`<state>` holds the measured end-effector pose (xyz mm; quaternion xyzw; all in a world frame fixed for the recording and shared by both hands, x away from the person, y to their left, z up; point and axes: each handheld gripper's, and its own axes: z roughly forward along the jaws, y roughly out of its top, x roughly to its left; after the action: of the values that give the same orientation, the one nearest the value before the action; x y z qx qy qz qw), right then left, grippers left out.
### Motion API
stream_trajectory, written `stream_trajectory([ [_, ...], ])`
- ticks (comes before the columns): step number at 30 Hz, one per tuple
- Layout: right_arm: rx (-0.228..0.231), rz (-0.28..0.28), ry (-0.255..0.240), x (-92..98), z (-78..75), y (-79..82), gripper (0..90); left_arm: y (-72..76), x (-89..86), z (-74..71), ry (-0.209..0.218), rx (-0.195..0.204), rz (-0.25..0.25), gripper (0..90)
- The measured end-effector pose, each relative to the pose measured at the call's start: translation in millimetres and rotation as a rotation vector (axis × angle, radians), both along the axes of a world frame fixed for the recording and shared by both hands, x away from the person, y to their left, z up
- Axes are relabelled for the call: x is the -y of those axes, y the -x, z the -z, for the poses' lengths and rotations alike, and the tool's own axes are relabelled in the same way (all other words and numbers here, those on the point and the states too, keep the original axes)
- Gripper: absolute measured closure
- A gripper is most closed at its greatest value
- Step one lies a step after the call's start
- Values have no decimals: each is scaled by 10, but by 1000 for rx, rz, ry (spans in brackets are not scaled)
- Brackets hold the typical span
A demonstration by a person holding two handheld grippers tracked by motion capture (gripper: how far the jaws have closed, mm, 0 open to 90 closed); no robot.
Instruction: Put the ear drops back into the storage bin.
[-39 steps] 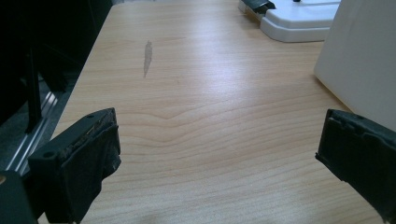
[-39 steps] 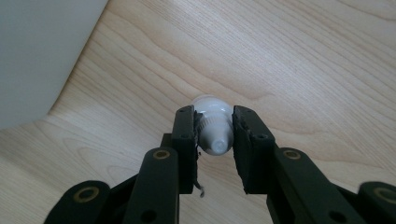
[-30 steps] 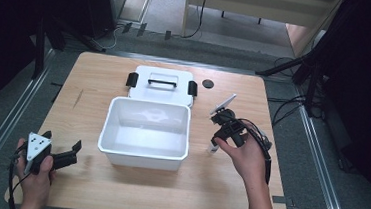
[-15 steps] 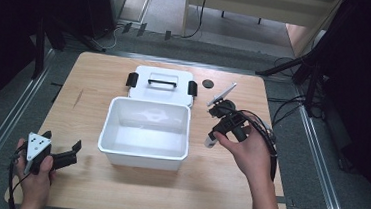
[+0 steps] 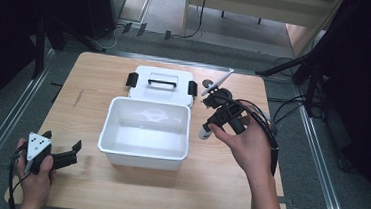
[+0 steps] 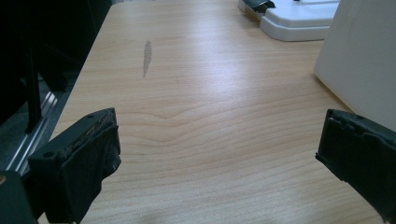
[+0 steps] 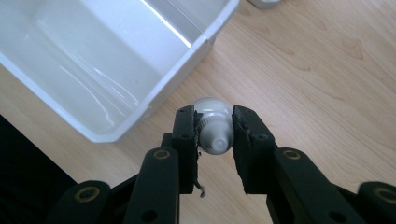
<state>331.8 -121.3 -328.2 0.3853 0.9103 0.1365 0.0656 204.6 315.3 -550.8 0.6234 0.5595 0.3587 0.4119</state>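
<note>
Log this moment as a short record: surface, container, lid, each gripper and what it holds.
surface: wooden table
container: open white bin, mid-table, nothing visible inside
lid: white lid with black handle and latches, flat on the table behind the bin
left gripper: near-left corner, jaws wide apart, holding nothing
right gripper: right of the bin, jaws shut on a white tube, capped end down
other: small dark disc near the far edge
</note>
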Motion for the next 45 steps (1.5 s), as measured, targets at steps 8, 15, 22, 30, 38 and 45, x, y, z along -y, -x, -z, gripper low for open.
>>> stream_trajectory([
  [8,12,-48,-23,-165,-145,71,716,0,-2,-1,2,-3,1,0],
  [15,7,-83,-40,-309,-167,111,716,-1,-4,-1,1,-2,2,0],
  [22,3,-107,-34,-397,-124,113,717,-1,-4,-1,1,-3,2,0],
  [30,-22,-131,-25,-474,-22,120,716,0,-2,-2,2,-6,2,0],
  [38,-37,-149,-22,-527,71,121,717,-1,-2,-2,3,-7,3,0],
  [45,-47,-160,-3,-562,193,112,717,-2,-4,-1,2,-4,4,0],
])
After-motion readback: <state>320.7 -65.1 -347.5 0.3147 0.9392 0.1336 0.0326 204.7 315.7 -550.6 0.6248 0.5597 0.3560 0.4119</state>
